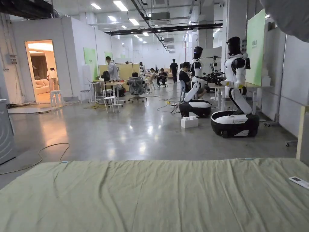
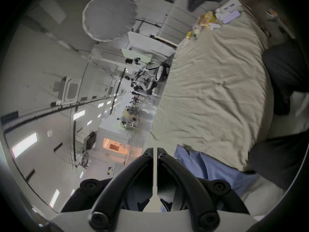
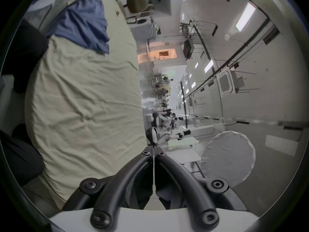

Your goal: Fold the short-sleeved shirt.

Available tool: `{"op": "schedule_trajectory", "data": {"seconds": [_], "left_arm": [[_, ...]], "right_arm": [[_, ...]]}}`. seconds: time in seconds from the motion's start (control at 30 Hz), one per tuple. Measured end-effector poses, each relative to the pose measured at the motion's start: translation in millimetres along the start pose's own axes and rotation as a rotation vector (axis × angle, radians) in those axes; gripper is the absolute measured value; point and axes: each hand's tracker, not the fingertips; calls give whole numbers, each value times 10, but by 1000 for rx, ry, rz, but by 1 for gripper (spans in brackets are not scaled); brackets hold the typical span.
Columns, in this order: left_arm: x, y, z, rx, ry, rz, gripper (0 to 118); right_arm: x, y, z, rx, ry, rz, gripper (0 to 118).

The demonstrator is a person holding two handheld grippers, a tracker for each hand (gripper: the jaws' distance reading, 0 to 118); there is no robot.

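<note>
Two grippers, left gripper and right gripper, fingers together, clamped on nothing. Blue shirt lay crumpled at one end of the green-covered surface. Beyond: two white robots on the floor.

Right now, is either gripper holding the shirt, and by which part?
Nothing is held. The left gripper and right gripper are both shut on air. The blue shirt lies bunched on the green sheet.

no text, label or number here is clear enough to read.
</note>
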Motion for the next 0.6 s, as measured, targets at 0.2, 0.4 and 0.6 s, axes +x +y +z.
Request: {"op": "schedule_trajectory", "data": {"seconds": [0.2, 0.4, 0.6], "left_arm": [[-888, 123, 175, 148, 85, 835, 3], [-1053, -275, 180, 160, -18, 1421, 3], [-979, -164, 233, 171, 10, 1228, 3]], "right_arm": [[655, -568, 69, -48, -54, -925, 2], [639, -990, 268, -26, -16, -1563, 2], [669, -900, 287, 5, -43, -1459, 2]]}}
